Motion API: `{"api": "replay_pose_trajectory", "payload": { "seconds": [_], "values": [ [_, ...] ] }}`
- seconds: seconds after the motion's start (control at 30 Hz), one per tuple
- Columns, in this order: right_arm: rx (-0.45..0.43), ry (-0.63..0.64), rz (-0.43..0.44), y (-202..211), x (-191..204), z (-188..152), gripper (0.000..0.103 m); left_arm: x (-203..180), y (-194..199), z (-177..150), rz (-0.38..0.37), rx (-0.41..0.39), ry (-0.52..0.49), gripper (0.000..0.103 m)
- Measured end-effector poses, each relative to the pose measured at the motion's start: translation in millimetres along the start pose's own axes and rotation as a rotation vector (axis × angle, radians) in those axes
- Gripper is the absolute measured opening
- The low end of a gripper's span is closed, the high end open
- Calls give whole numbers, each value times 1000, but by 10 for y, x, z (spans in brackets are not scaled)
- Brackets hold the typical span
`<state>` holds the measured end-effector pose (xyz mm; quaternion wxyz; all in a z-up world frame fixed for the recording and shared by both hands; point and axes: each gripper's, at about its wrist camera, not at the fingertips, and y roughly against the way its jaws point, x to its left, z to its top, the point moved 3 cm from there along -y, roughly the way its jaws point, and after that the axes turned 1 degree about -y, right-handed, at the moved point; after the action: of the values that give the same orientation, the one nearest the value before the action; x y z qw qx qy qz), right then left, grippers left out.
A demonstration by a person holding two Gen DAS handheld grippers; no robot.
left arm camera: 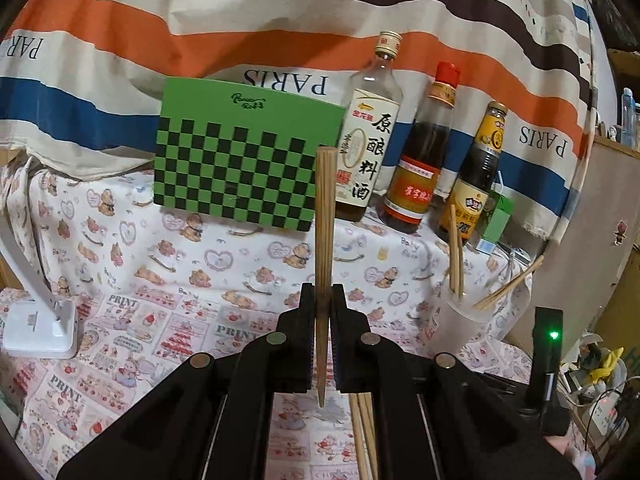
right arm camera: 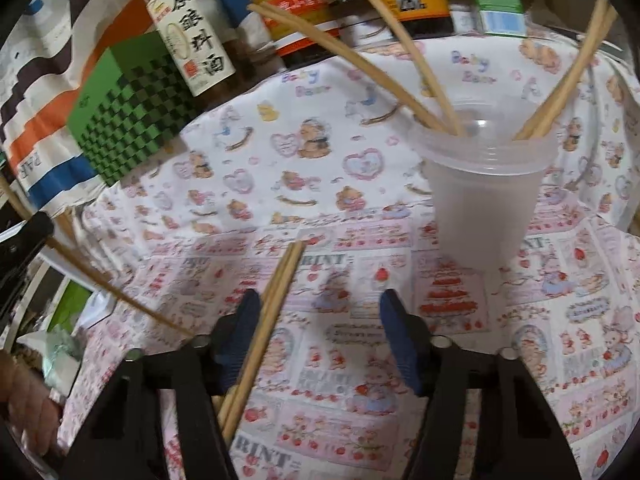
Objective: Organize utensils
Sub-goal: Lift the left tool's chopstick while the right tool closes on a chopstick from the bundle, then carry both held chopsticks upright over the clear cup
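Your left tool (left arm camera: 322, 304) is clamped on one chopstick (left arm camera: 325, 216), which stands almost upright between the pads, thick end up and thin tip hanging below them. Under this tool, a few more chopsticks (left arm camera: 365, 436) lie on the desk (left arm camera: 160, 280).

Your right tool (right arm camera: 320, 312) has its jaws apart, and nothing is pressed between them. A pair of chopsticks (right arm camera: 276, 292) lies flat on the desk and passes just beside the left finger (right arm camera: 246, 312); I cannot tell if it touches.

The cup (right arm camera: 484, 196) stands upright on the desk beyond the right tool, near the bottles (left arm camera: 416, 152). Several sticks (right arm camera: 416, 92) already lean inside it, spread to both sides. A green checkered box (left arm camera: 244, 156) stands left of the bottles.
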<state>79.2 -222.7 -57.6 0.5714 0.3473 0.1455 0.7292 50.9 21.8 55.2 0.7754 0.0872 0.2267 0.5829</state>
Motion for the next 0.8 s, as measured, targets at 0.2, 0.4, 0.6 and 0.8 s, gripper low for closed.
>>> {"api": "replay_pose_trajectory", "payload": {
  "seconds": [0.2,0.4,0.6,0.8],
  "values": [
    [42,17,40,-37,142,54,45,158,15,39,44,-33,27,6],
    [189,16,-32,-492,340,220,26,327,-5,60,128,-73,40,6],
    [255,2,-117,-912,428,346,17,392,-31,52,161,-79,40,6],
    [278,-38,-220,-1068,392,362,11,437,15,83,139,-79,79,6]
  ]
}}
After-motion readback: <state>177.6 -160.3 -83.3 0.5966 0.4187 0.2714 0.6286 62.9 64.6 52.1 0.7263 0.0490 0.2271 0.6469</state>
